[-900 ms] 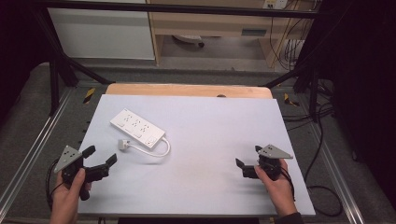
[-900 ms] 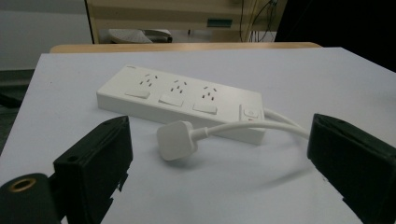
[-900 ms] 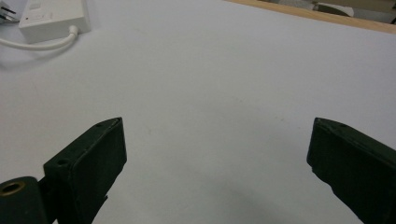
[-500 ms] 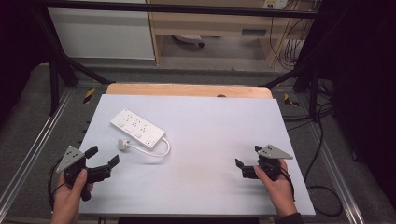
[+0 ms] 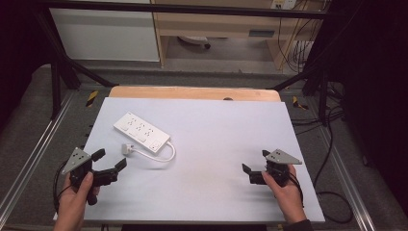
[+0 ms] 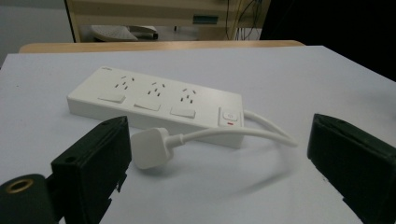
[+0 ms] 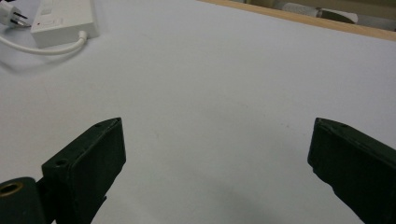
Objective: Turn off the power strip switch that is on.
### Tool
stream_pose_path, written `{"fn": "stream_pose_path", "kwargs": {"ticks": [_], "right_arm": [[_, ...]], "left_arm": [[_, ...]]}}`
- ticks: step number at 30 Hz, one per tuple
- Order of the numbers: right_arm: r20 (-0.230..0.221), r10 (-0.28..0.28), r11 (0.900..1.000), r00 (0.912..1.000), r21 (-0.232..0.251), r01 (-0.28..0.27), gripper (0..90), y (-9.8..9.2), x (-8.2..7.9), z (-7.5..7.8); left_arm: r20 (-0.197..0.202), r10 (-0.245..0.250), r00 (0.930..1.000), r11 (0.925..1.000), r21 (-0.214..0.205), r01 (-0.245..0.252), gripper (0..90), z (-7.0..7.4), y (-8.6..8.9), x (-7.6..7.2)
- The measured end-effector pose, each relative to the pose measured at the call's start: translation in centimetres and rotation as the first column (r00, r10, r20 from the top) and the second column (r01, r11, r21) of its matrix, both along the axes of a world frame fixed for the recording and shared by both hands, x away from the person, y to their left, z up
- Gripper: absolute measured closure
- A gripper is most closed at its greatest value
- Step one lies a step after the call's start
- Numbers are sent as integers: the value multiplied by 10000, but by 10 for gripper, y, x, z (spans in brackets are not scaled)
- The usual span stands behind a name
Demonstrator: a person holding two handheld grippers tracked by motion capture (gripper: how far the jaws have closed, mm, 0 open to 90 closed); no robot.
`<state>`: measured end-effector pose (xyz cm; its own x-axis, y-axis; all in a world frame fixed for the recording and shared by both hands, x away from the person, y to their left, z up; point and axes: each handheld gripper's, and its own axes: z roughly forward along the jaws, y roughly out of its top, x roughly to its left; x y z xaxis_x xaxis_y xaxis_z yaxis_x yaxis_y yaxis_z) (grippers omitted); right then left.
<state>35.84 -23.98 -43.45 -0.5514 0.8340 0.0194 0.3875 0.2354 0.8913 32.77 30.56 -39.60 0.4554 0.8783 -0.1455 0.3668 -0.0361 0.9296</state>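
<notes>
A white power strip (image 5: 142, 132) with three sockets lies at an angle on the left half of the white table top (image 5: 216, 144). Its cord loops round to a white plug (image 5: 127, 148) that rests on the table beside it. My left gripper (image 5: 109, 159) is open, held just short of the plug and pointing at it. In the left gripper view the plug (image 6: 149, 148) lies near the left jaw, with the strip (image 6: 154, 100) behind it, and nothing is between the jaws of the gripper (image 6: 217, 156). My right gripper (image 5: 255, 161) is open over bare table at the front right.
In the right gripper view the strip's end (image 7: 63, 18) and the plug (image 7: 9, 14) sit far off at the top left, beyond the open gripper (image 7: 217, 135). A wooden edge (image 5: 192, 92) runs along the back of the table. Metal rails flank both sides.
My left gripper has edged a little to the right, toward the plug. The right gripper, the strip and the plug have stayed in place.
</notes>
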Motion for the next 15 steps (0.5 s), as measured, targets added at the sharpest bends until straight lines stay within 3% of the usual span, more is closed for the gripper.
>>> {"fn": "stream_pose_path", "kwargs": {"ticks": [3,6,15], "right_arm": [[1,15,10000,10000,31,-15,45,0,0,0],[-7,21,10000,10000,40,-21,45,0,0,0],[-64,99,9999,9999,34,-98,42,2,1,-1]], "left_arm": [[171,322,9993,9995,7,-323,62,6,-1,5],[362,338,9988,9994,-70,-335,62,13,0,11],[277,319,9991,9990,-325,-310,59,28,3,34]]}}
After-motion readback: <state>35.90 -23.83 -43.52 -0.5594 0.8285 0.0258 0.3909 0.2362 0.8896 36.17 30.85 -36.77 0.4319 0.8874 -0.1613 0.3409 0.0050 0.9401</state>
